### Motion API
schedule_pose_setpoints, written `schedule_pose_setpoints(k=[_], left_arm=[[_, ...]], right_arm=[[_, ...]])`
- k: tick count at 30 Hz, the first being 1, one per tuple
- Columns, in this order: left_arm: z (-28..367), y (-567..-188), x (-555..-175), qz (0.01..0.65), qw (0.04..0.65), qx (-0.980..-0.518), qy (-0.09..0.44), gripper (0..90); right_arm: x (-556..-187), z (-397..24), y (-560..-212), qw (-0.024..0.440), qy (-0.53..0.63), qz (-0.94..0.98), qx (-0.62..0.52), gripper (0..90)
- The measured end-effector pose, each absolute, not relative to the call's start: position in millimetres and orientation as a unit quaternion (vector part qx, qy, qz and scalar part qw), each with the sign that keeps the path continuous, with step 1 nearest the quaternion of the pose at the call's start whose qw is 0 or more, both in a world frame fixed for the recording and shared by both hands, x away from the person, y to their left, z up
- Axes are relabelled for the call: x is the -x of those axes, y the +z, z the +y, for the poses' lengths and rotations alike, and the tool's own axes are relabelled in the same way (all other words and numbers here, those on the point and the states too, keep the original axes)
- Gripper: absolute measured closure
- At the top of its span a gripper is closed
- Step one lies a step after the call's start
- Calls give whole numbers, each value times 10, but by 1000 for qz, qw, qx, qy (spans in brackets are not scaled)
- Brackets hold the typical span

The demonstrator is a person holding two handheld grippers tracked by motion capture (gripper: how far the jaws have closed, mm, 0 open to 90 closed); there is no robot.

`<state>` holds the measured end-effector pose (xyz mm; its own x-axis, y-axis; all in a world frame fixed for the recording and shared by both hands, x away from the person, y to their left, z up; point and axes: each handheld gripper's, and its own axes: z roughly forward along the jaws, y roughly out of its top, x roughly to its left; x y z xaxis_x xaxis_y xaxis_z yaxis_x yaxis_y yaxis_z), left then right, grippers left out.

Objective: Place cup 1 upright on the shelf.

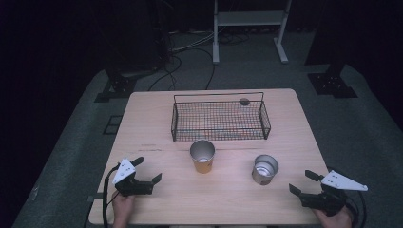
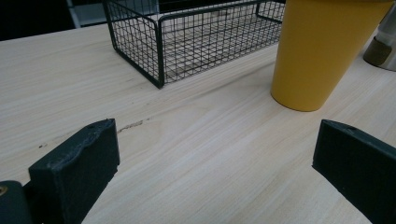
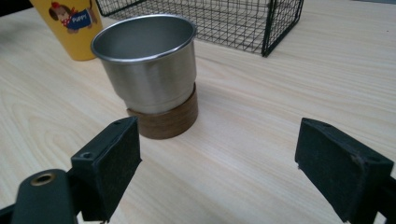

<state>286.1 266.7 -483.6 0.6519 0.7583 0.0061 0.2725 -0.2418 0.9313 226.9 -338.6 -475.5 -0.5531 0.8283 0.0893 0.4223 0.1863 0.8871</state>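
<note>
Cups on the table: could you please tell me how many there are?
2: the yellow cup stands just in front of the wire basket, and the steel cup to its right.

One piece of writing to read here: the yellow cup carries the word "Puppy" in small white letters on a blue patch, right on the body of a cartoon dog with brown ears and a red bow. That print faces the right gripper view, at the far left of it. In the left gripper view the same cup turns a plain yellow side, no lettering there.
</note>
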Motion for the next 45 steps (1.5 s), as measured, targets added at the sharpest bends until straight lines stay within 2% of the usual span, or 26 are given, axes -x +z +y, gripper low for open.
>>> schedule_pose_setpoints(k=[11, 26, 45], left_arm=[[2667, -4835, -2860, 342, 512, -751, 238, 0], [2665, -4835, -2864, 343, 509, -752, 239, 0], [2664, -4837, -2862, 340, 512, -751, 240, 0]], right_arm=[[-2260, -3231, -4729, 205, 473, 752, -411, 133], [-2418, -2962, -4764, 164, 455, 783, -391, 115], [-2565, -2780, -4670, 163, 438, 798, -380, 44]])
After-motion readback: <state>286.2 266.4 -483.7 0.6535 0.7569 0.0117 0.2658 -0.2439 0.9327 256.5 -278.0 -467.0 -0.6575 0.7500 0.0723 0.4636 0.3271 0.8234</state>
